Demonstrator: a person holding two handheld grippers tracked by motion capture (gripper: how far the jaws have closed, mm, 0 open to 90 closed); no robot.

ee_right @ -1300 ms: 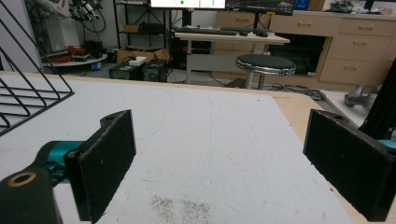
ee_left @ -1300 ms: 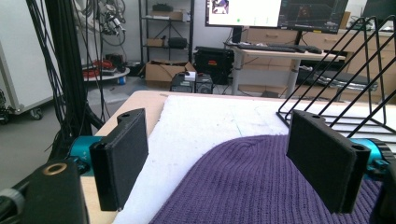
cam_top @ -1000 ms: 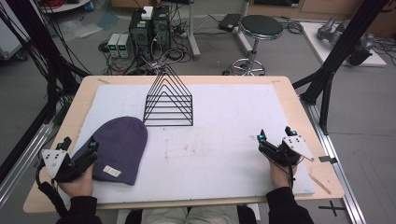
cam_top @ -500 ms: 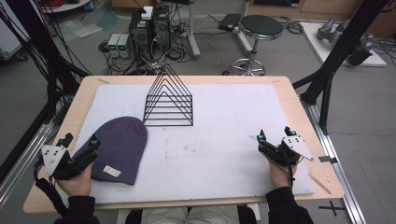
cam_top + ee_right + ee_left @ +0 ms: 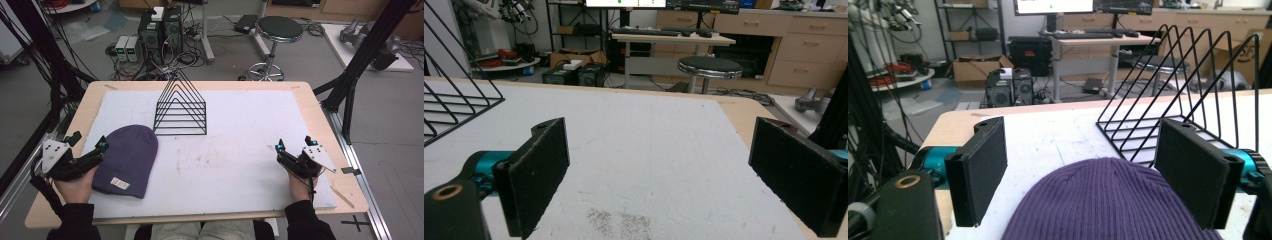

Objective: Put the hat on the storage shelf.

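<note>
Now the left gripper [image 5: 1080, 185] lines up on the purple beanie [image 5: 125, 160].

Judging by the layout, the grab comes next — best to ease low so the pads [image 5: 980, 170] straddle the knit crown, then close gently. Its jaws stand wide apart, holding nothing, with the beanie lying flat at the mat's near left, beside the wire rack [image 5: 181, 107]. The right gripper [image 5: 664, 180] — equally wide, empty — rests over bare white mat [image 5: 250, 150].

A robotics lab or workshop: beyond the table [image 5: 320, 107] stand computer towers [image 5: 160, 27] on the floor amid tangled cables [image 5: 195, 50], a round stool [image 5: 279, 30] beside them, black frame struts [image 5: 370, 60] flanking the table, and desks with monitors [image 5: 1053, 6] and keyboards [image 5: 1083, 35] farther back.
</note>
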